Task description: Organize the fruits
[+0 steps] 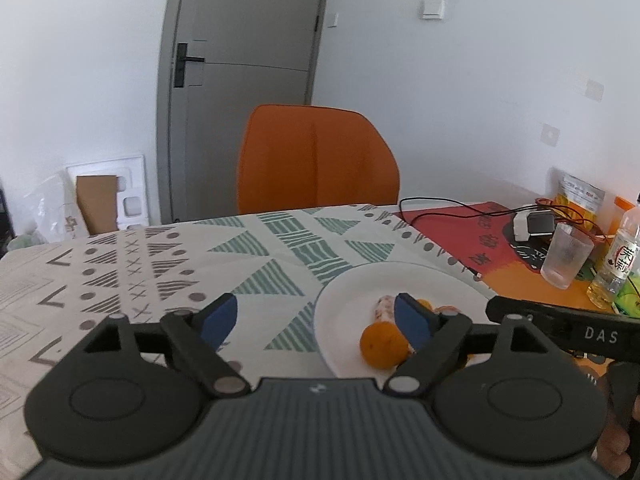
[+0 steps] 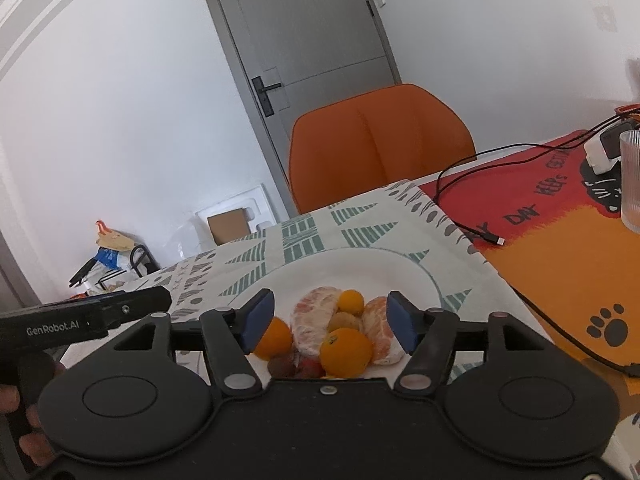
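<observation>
From the left wrist view, the left gripper (image 1: 316,322) stands wide with nothing between its blue pads, its left finger over bare patterned tabletop (image 1: 168,264) and its right finger over the white plate (image 1: 400,280). An orange (image 1: 382,346) lies on the plate's near part, touching a pale peeled piece that the right finger largely hides; more fruit behind is cut off by that finger. The cloth to the left of the plate lies free. The right gripper's black body crosses the right edge. From the right wrist view, the right gripper (image 2: 330,322) is moderately open above the plate (image 2: 400,270), clasping nothing. A peeled citrus segment (image 2: 314,324) runs its long axis away from the camera, beside a second one (image 2: 380,334), with oranges (image 2: 346,352) between. Small dark fruits at the near rim are half hidden by the gripper body.
</observation>
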`<state>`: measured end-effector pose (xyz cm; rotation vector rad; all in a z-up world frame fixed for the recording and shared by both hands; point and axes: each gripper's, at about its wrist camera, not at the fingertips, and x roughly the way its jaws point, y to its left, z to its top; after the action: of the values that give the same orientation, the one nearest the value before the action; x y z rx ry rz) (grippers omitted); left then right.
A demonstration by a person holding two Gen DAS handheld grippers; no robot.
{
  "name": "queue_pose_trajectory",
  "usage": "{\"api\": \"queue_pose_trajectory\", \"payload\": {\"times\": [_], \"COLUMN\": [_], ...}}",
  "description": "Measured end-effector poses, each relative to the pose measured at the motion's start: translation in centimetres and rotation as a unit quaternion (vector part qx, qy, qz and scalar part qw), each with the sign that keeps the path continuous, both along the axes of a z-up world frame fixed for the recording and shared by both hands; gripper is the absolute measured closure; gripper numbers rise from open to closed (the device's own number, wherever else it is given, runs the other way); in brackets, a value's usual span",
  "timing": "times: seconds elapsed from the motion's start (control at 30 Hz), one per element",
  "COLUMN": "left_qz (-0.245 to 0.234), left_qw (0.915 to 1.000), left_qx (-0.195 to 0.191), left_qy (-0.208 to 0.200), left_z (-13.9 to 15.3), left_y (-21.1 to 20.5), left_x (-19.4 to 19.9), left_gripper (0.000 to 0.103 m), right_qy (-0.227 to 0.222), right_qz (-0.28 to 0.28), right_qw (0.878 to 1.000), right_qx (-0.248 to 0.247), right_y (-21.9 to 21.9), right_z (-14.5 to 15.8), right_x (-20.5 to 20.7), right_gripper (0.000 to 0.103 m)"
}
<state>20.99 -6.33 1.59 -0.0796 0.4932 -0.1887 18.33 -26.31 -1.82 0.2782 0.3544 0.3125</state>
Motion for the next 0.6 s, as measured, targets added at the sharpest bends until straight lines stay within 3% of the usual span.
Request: {"api": "queue_pose_trajectory", "payload": {"times": [0.6], "left_qz": [0.04], "left_qw": [0.9991], "left_qx": [0.008], "left_qy": [0.014], "left_z": [1.0], "left_y": [1.9], "left_x": [-5.3], "left_gripper": [0.001], "right_qy": [-0.004], "right_qz": [0.037], "right_qw": [0.999], "right_qx": [-0.027], "right_y": [1.7], "right_z": [0.8], "right_x": [-4.3], "right_gripper": [0.003]}}
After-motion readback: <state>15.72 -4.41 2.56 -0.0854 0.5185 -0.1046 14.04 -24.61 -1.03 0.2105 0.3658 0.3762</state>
